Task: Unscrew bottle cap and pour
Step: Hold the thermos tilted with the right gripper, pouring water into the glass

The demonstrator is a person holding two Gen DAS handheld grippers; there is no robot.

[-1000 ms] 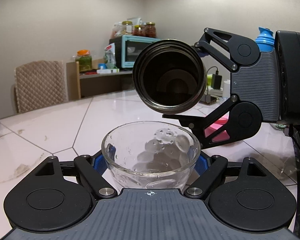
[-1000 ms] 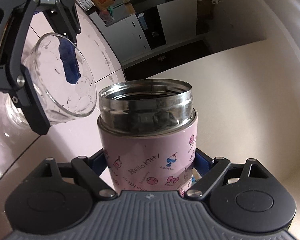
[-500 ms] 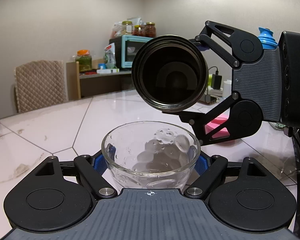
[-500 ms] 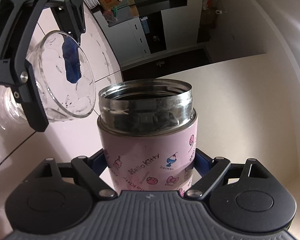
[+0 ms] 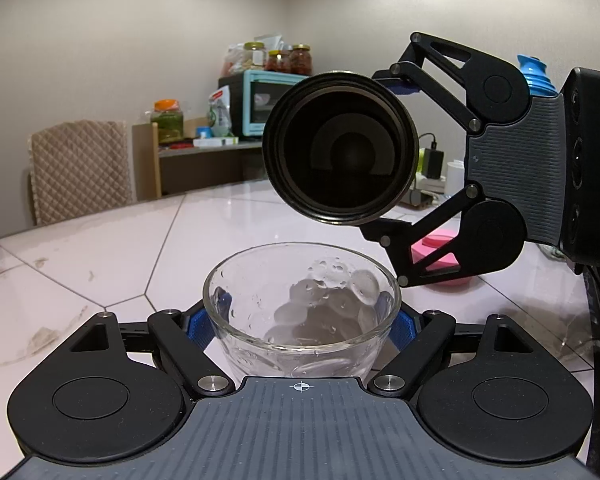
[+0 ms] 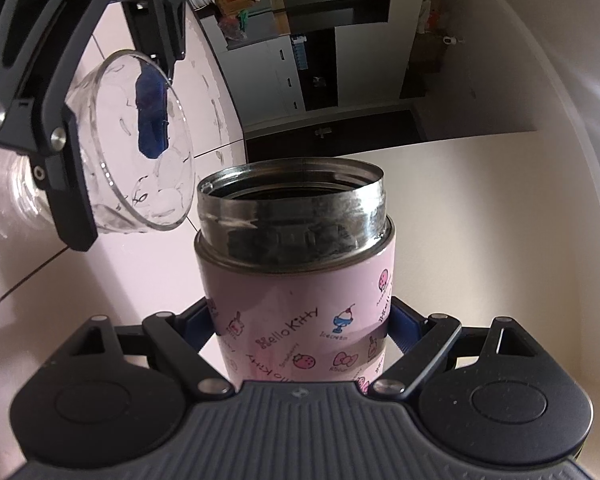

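Note:
My left gripper point(image 5: 302, 324) is shut on a clear glass bowl point(image 5: 302, 320) with a little water and drops inside, resting on the white table point(image 5: 100, 252). My right gripper point(image 6: 300, 328) is shut on a pink Hello Kitty bottle point(image 6: 296, 300) with its cap off. The bottle is tipped on its side, its dark open mouth point(image 5: 338, 152) facing the left camera, above and just behind the bowl. No stream shows. The bowl also shows in the right wrist view point(image 6: 140, 160), held by the left gripper point(image 6: 112, 116). A pink cap point(image 5: 440, 248) lies on the table behind the right gripper point(image 5: 392, 152).
A quilted chair point(image 5: 80, 168) stands at the table's far left edge. Behind it, a shelf holds a teal toaster oven point(image 5: 268, 100) and jars point(image 5: 168, 120). A charger and small items point(image 5: 432, 160) sit at the back right. Cabinets point(image 6: 320, 60) fill the right wrist view's background.
The bottle has lifted slightly and its mouth has turned more squarely toward the left camera; the bowl has stayed in place in the left gripper.

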